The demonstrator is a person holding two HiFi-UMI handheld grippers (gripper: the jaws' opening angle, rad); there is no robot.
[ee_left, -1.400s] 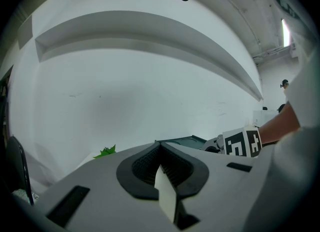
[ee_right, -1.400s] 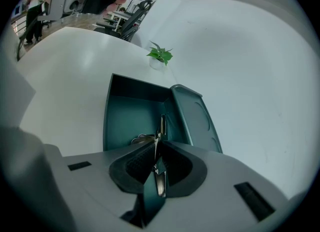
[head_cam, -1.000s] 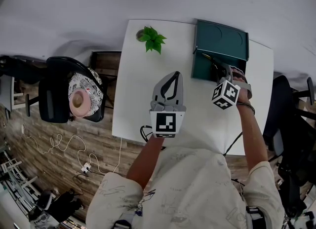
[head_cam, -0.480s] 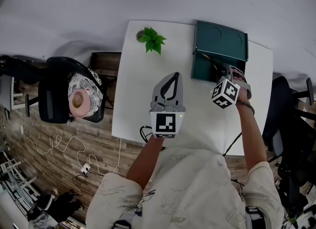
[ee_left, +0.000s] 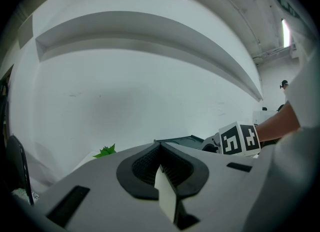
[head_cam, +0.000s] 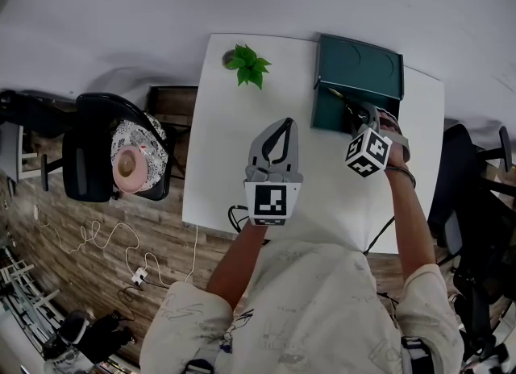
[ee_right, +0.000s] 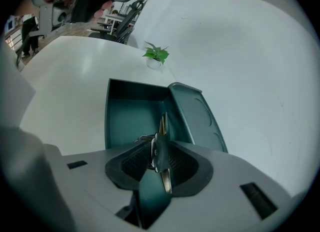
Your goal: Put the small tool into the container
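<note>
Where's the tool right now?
In the right gripper view, the tool sits between the right gripper's opening jaws, over the open container at the table's far right.

Light was bright and even, soft shadows only; a ceiling strip light (ee_left: 286, 31) glared in the left gripper view and the white table (head_cam: 234, 155) looked near blown out. Both gripper views had heavy fisheye bend, black corners, soft close foreground.

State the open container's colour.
Dark teal; the rectangular lidded container shows best in the right gripper view.
</note>
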